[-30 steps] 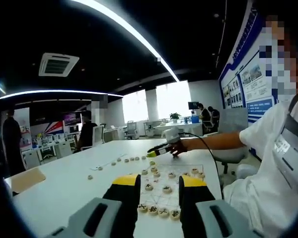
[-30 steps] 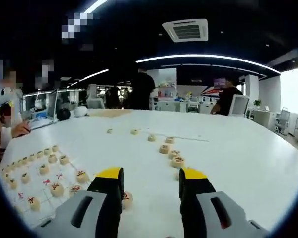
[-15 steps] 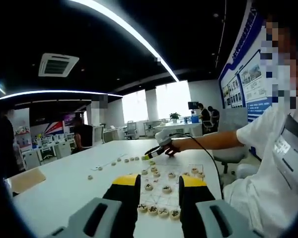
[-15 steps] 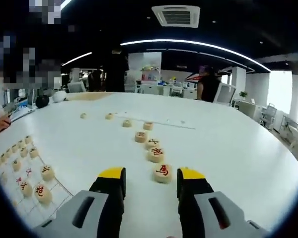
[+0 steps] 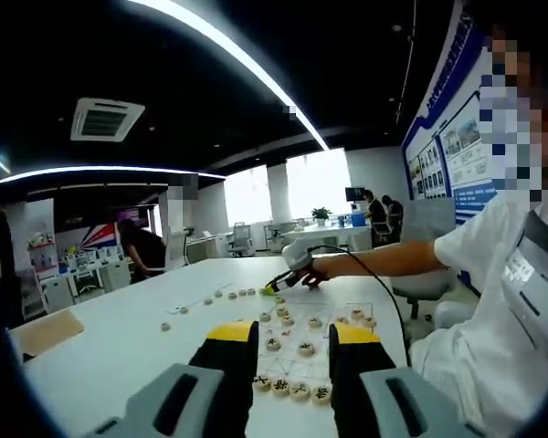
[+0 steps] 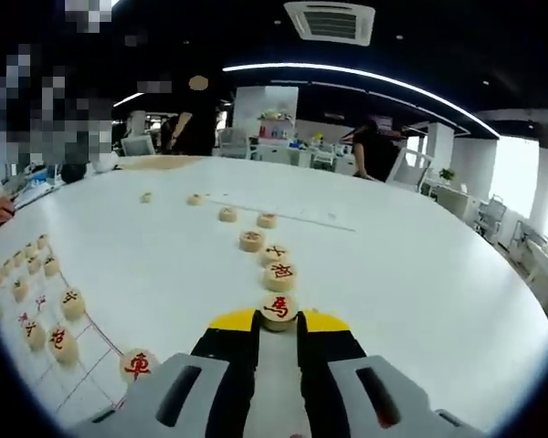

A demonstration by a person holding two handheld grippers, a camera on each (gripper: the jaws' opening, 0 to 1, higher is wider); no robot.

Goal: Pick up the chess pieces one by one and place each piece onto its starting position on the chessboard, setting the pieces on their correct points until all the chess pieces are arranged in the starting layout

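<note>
Left gripper view: nothing much changes on my side. My left hand-held gripper stays parked over the near edge of the chessboard, jaws spread with nothing between them; a row of placed pieces sits between and just past the tips. Farther out I see my right hand-held gripper shifted slightly left over the last second, now reaching into the line of loose pieces on the counter, beyond the board's far corner.

Right gripper view: big change here. The jaws, wide apart half a second ago, are now drawn in around the red-marked piece, which sits right at the tips of the right hand-held gripper. Looks like a clamp, so the pick is made and the carry to the board comes next. More loose pieces trail ahead; the chessboard lies to the view's left.
</note>
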